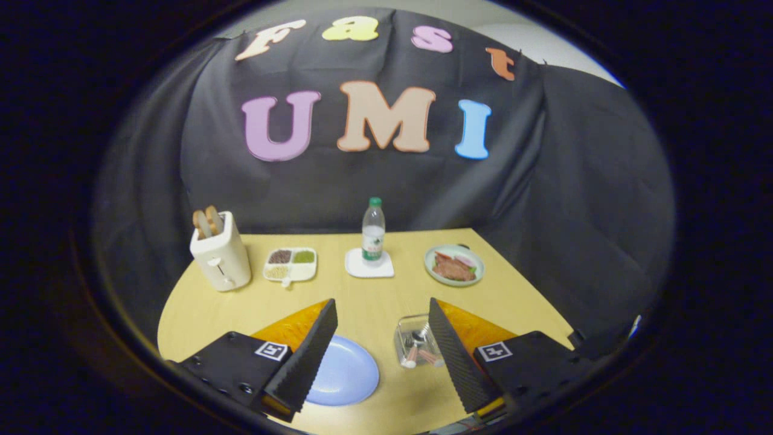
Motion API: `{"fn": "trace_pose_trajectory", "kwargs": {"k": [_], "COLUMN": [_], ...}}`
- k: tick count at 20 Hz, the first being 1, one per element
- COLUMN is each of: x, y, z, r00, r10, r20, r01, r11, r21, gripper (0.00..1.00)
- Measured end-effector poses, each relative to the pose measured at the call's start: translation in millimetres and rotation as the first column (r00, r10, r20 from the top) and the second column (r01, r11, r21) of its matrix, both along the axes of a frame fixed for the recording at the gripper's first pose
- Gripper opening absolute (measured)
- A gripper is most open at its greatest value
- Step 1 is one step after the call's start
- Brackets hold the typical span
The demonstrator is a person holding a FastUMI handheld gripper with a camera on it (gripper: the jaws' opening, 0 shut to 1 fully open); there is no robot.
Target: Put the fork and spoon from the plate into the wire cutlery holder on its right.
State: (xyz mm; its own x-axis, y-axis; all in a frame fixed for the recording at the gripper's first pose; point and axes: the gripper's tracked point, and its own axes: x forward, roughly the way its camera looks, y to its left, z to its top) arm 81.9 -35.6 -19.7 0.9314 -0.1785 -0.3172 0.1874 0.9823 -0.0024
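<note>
A pale blue plate [348, 371] lies on the wooden table beside my left finger [305, 356], with nothing on its visible part. To its right stands the wire cutlery holder [410, 343], partly behind my right finger [456, 356]. Inside it sit the fork and spoon [416, 347], their pinkish handles pointing toward me. My gripper [382, 311] hangs above the table with its fingers wide apart and nothing between them.
At the back of the table [386, 296] stand a cream toaster [219, 252] with bread slices, a divided snack dish [290, 264], a water bottle [373, 232] on a white coaster, and a plate of food [454, 264].
</note>
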Motion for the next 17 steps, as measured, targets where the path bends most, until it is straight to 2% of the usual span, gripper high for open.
{"fn": "trace_pose_trajectory", "kwargs": {"k": [4, 6, 9, 17], "x": [-18, -25, -35, -58], "y": [12, 13, 10, 18], "z": [31, 34, 34, 24], "r00": [0.987, 0.980, 0.973, 0.972], "r10": [0.045, 0.056, 0.071, 0.072], "r20": [0.156, 0.193, 0.219, 0.223], "r01": [-0.037, -0.041, -0.045, -0.049], "r11": [0.998, 0.996, 0.992, 0.993], "r21": [-0.057, -0.080, -0.120, -0.107], "gripper": [0.97, 0.97, 0.97, 0.97]}}
